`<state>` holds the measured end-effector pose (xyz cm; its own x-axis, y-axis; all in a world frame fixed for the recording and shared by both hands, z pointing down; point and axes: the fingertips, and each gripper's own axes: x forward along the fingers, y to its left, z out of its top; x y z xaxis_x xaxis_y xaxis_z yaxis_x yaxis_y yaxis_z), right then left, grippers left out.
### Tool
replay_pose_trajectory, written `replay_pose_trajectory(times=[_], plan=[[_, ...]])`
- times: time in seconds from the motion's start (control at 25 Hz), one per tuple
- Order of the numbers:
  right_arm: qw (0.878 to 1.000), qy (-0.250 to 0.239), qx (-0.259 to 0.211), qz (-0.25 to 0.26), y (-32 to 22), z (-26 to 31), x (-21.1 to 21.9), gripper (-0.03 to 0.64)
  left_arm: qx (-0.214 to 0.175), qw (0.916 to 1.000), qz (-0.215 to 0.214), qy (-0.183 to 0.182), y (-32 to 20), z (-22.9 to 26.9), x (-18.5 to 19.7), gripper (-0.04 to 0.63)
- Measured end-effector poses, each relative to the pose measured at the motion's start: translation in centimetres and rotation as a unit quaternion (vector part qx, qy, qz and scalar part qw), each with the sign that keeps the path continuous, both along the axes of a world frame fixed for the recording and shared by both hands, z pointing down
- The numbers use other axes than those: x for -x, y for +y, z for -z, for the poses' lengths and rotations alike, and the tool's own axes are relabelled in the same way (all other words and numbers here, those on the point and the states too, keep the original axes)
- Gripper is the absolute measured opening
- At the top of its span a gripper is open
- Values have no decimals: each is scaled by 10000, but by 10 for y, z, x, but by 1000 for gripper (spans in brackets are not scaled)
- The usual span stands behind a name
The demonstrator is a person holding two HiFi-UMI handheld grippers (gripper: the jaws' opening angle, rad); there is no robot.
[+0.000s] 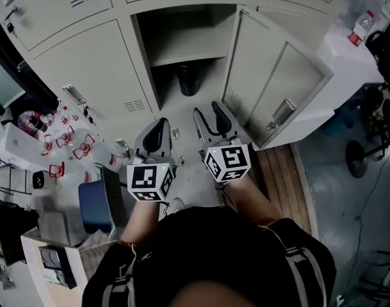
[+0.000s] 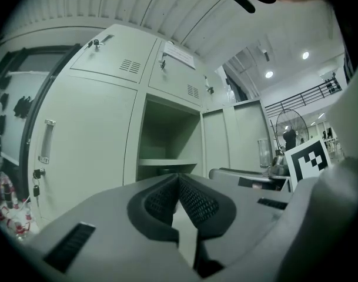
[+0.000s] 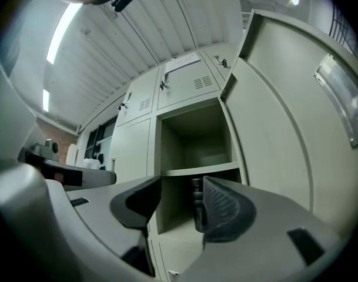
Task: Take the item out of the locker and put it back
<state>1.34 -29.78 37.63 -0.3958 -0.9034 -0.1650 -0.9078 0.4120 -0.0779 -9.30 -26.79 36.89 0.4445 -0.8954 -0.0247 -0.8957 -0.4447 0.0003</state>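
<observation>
Open locker point(image 1: 182, 18), top centre of the head view, door point(image 1: 278, 75) swung out to frame right. Task item: a dark cylindrical container point(image 1: 189, 80), in the lower compartment under the inner shelf point(image 1: 188, 59). It stands upright on the compartment floor, long axis vertical; which end is the top cannot be told. In the right gripper view it shows low centre, beyond the tongs and well apart from them. Left tongs point(image 1: 160, 125) clenched, pads tip to tip, nothing between. Right tongs point(image 1: 207, 114) released, pads apart, gripping nothing. Both are level and aimed at the locker from outside it. Pale grey locker bank with vented, handled doors. Wooden floor strip point(image 1: 278, 171) lower right, grey floor beyond. White worktop point(image 1: 348, 50) upper right. Ribbed ceiling point(image 3: 120, 46) with strip lights.
</observation>
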Motion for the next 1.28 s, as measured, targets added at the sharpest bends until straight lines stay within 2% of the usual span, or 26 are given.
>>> replay_pose_trajectory(times=[0.12,0.56,0.88,1.28], plan=[[9998,124,93,-102,-18,-6,7,289,-11,10000,-39,-5,-11,1,7,12],[9943,499,930,-153,-105,-51,42,397,29,9999,120,77,-35,-3,45,12],[9830,827,1578,-447,-176,-94,42,422,117,9994,300,120,-41,-12,76,12],[9734,607,2164,-442,-228,-119,36,422,210,9977,609,190,-49,-20,110,12]])
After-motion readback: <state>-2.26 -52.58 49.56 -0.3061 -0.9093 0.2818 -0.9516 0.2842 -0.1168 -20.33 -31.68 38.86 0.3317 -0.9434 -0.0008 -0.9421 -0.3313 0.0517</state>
